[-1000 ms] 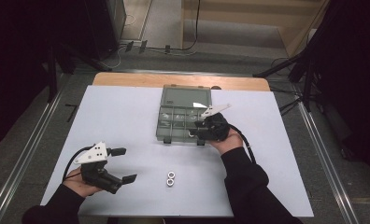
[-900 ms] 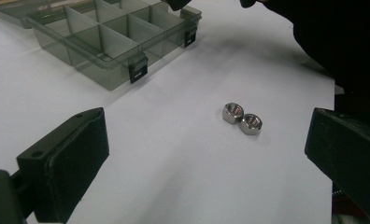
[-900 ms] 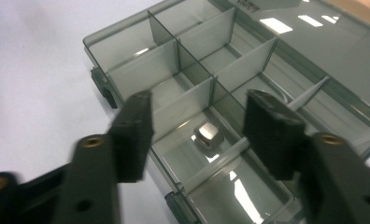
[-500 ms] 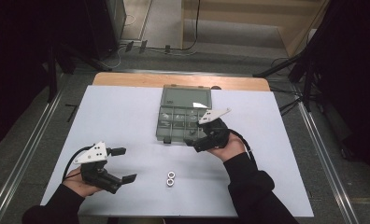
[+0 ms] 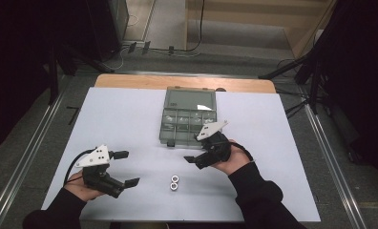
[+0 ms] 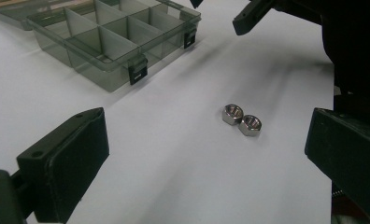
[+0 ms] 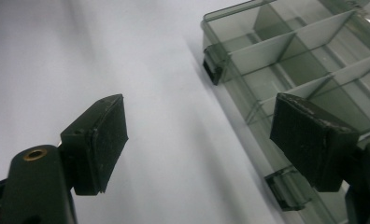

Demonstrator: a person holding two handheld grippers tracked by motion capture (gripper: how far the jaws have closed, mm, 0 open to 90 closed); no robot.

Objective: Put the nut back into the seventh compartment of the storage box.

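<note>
So the right gripper [image 5: 193, 153] has pulled back from the organizer box [image 5: 187, 117] since a second ago. Back then it was up over the near right compartments of the box; now it sits off the box's front edge, over the bare white table [image 5: 130, 119], closer to the person. Its jaws have just been opening and now stand wide apart with nothing between them, which the right gripper view [image 7: 199, 135] shows nicely: just table and the box's front wall with its latches behind the two pads.

The left gripper [image 5: 125, 168] hasn't budged, same spot near the front left of the table, jaws spread wide and empty too.

The two nuts [image 5: 174, 182] are where they were, lying side by side and touching on the table, between the two grippers and a bit nearer the person's edge. In the left gripper view the nuts [image 6: 241, 120] sit right between its jaws, farther out, with the box [image 6: 113, 42] beyond and its lid open.
</note>
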